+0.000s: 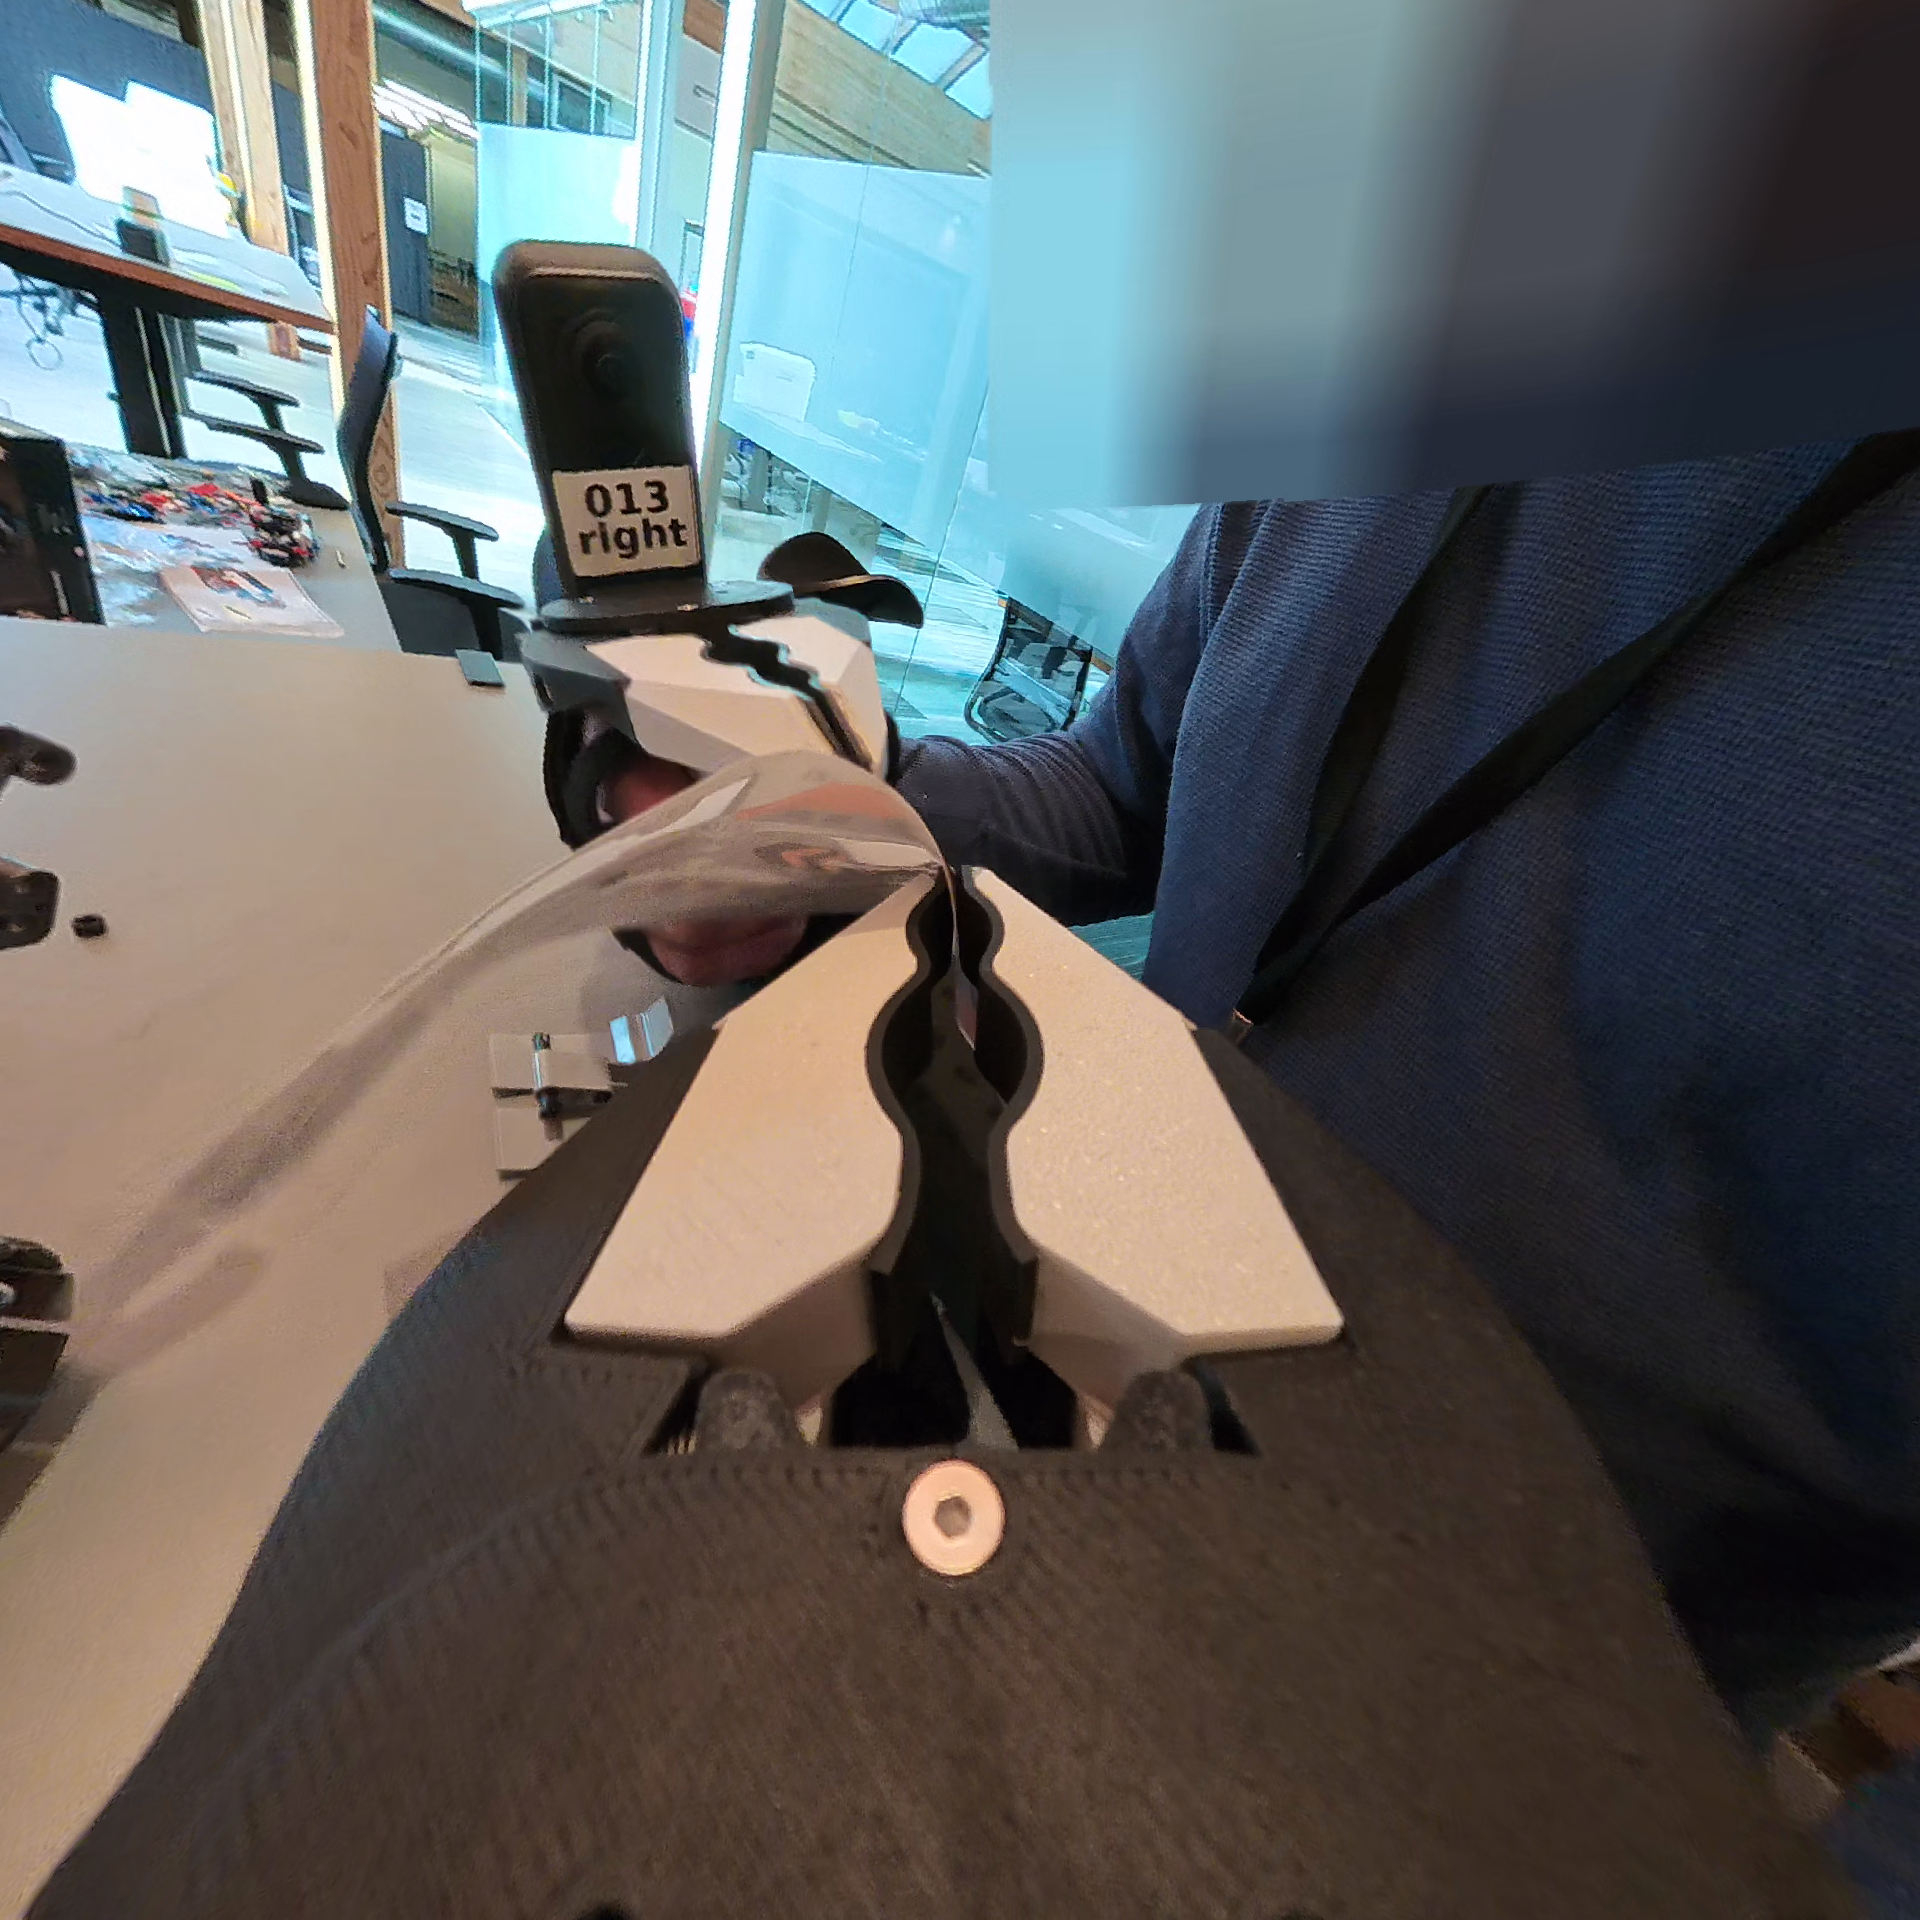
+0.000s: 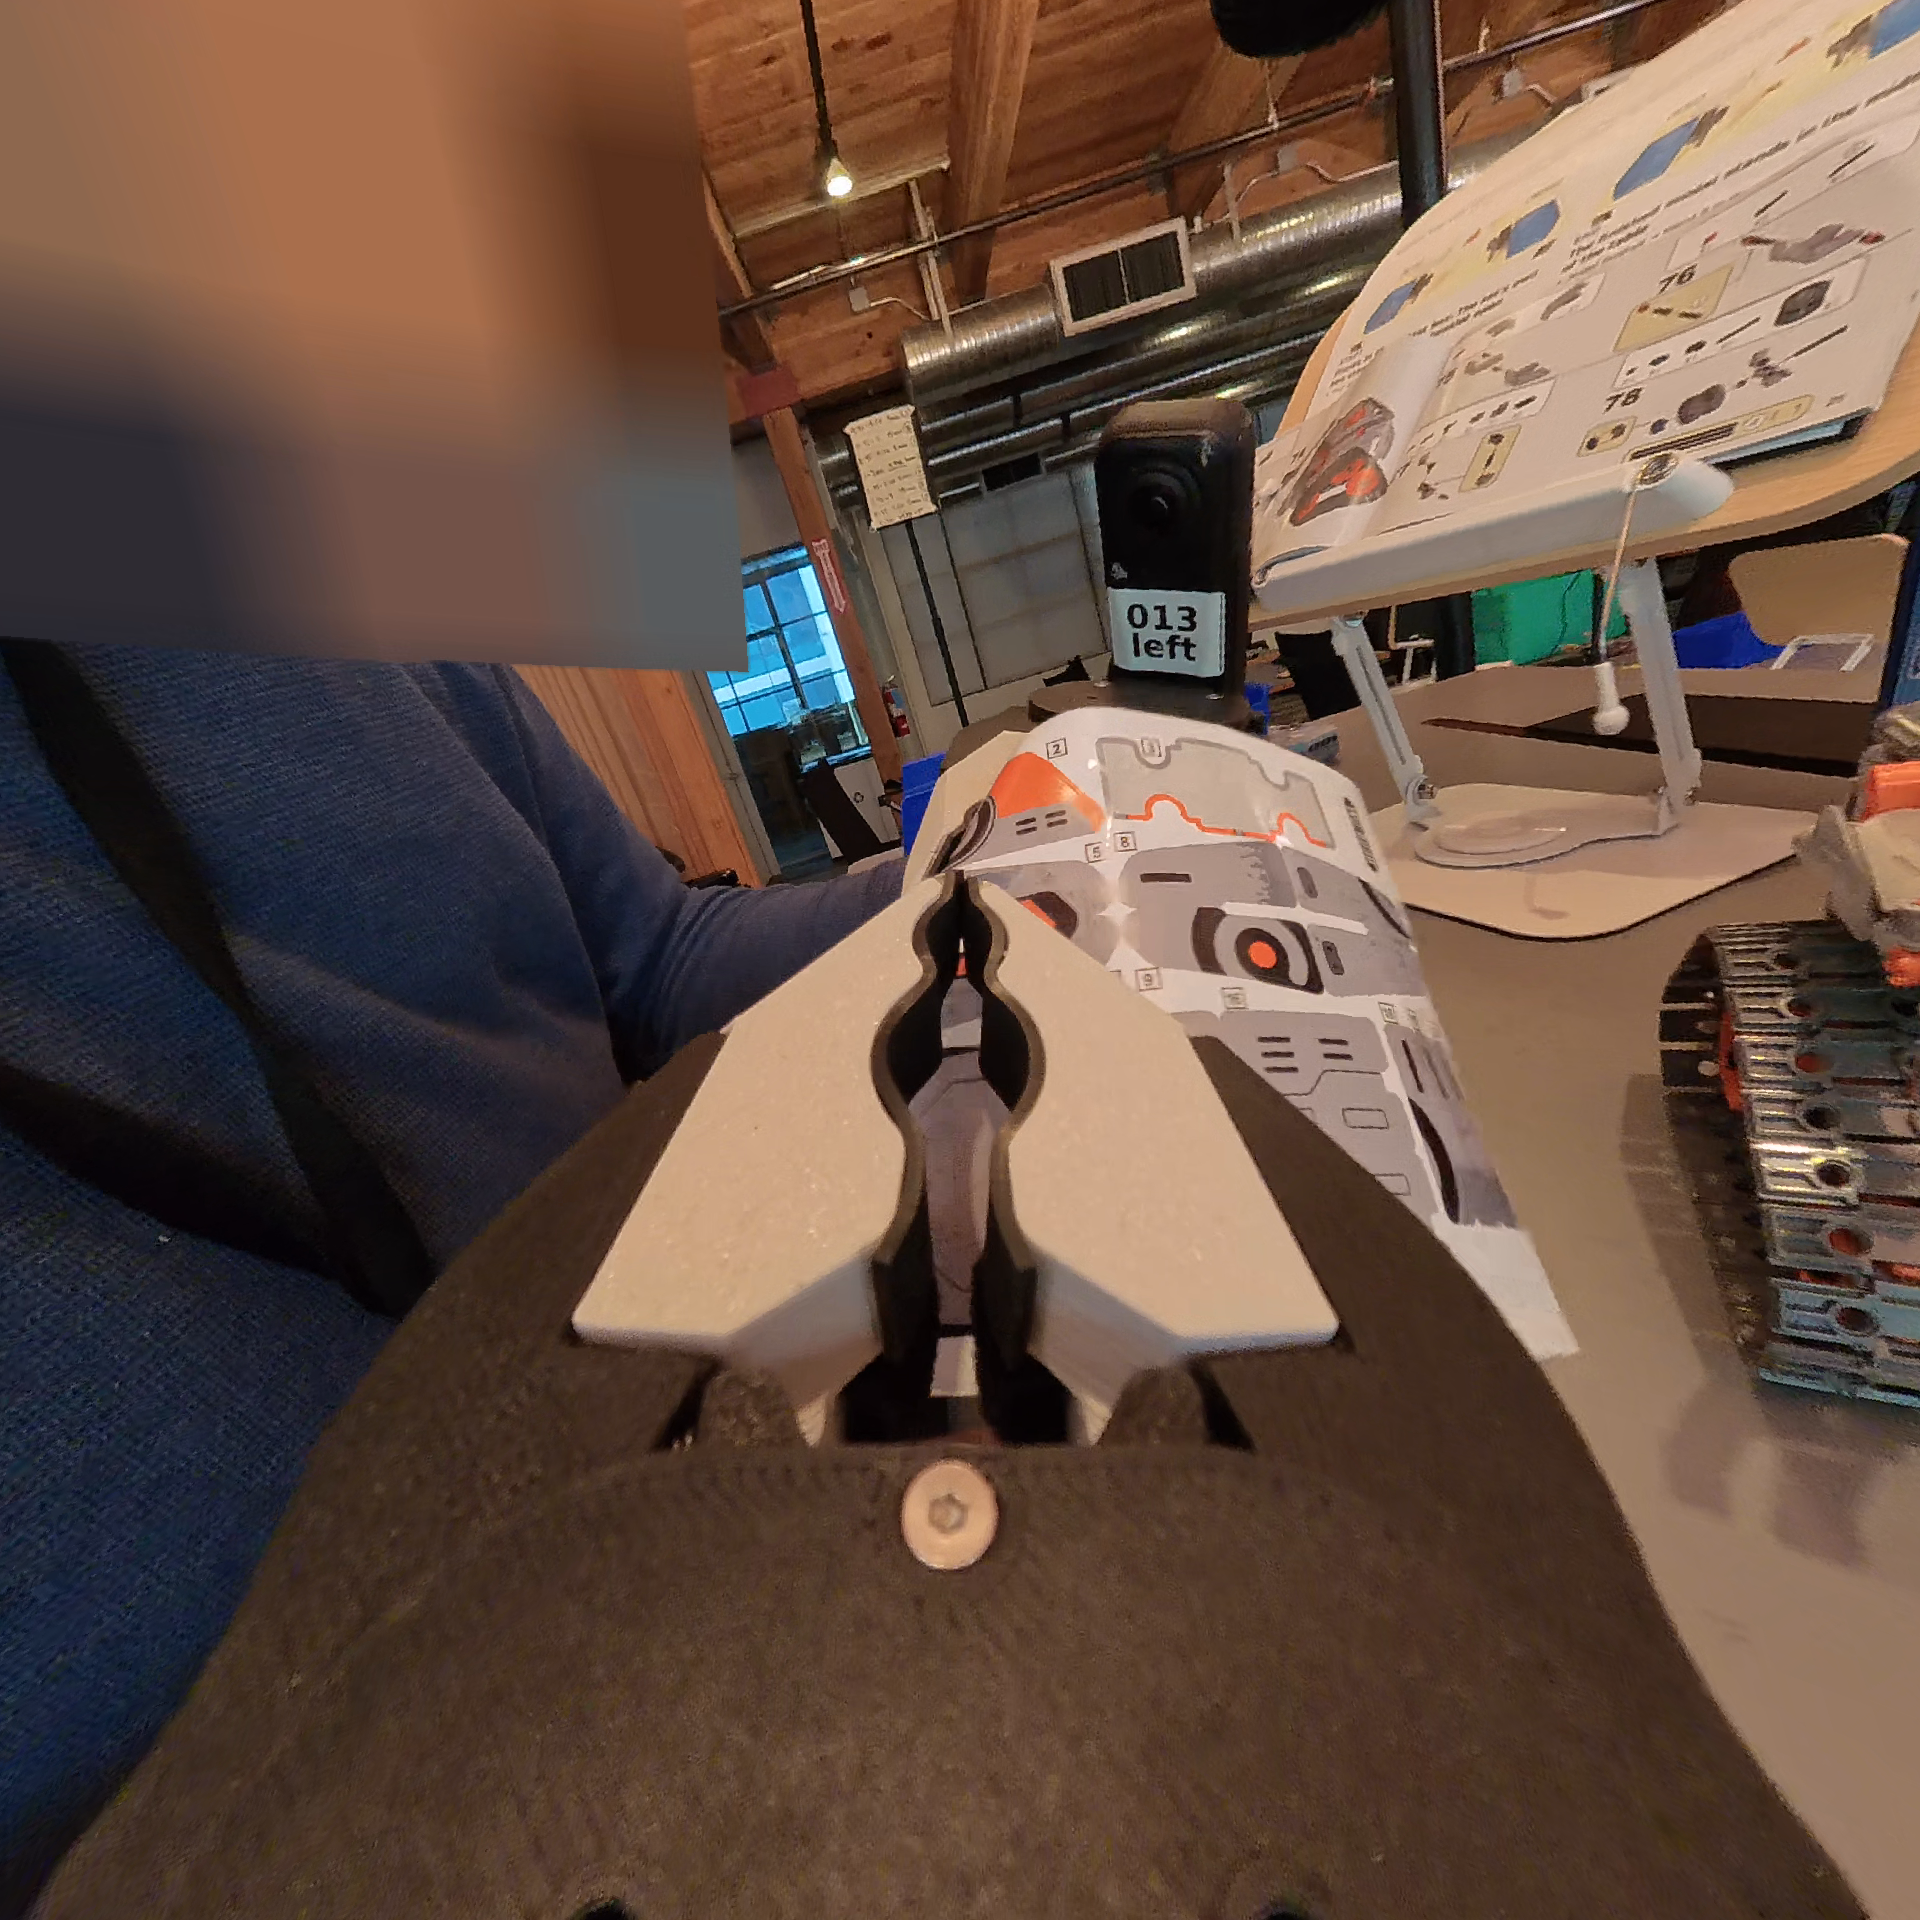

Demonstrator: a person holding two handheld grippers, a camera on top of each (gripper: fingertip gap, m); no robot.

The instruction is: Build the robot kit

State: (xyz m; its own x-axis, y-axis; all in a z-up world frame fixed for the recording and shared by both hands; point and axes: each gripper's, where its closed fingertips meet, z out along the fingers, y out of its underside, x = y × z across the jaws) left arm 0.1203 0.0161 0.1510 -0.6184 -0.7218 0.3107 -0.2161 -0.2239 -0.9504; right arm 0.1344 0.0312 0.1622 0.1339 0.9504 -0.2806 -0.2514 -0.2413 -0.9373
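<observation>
Left gripper (image 1: 951, 904), white moulded fingers on a black printed body: jaws drawn together on the edge of a glossy sticker sheet (image 1: 727, 842), which curls away up and to the left above the table. In the right wrist view the same gripper (image 2: 940, 831) sits mostly behind the sheet, its black camera showing above.

Right gripper (image 2: 961, 899), same make: jaws closed, pinching the near edge of the sticker sheet (image 2: 1247, 935), a flexible sheet printed with grey, black and orange numbered panels. The sheet arches between the two grippers, held clear of the table, not lying on it. From the left wrist view the right gripper (image 1: 774, 665) shows just beyond the sheet, fingers together.

Person in a dark blue knit sweater (image 1: 1558, 935), with a black strap across the chest, close behind both tools.

Pale grey table top (image 2: 1558, 1039). On it, right side: a tracked brick-built vehicle model (image 2: 1808, 1122), grey and black with orange parts, near the sheet but apart from it.

Farther back: an open instruction booklet (image 2: 1621, 312) propped on a white stand (image 2: 1507, 831).

Far left: black office chairs (image 1: 416, 520) and a second desk with scattered small coloured parts (image 1: 197, 509).
</observation>
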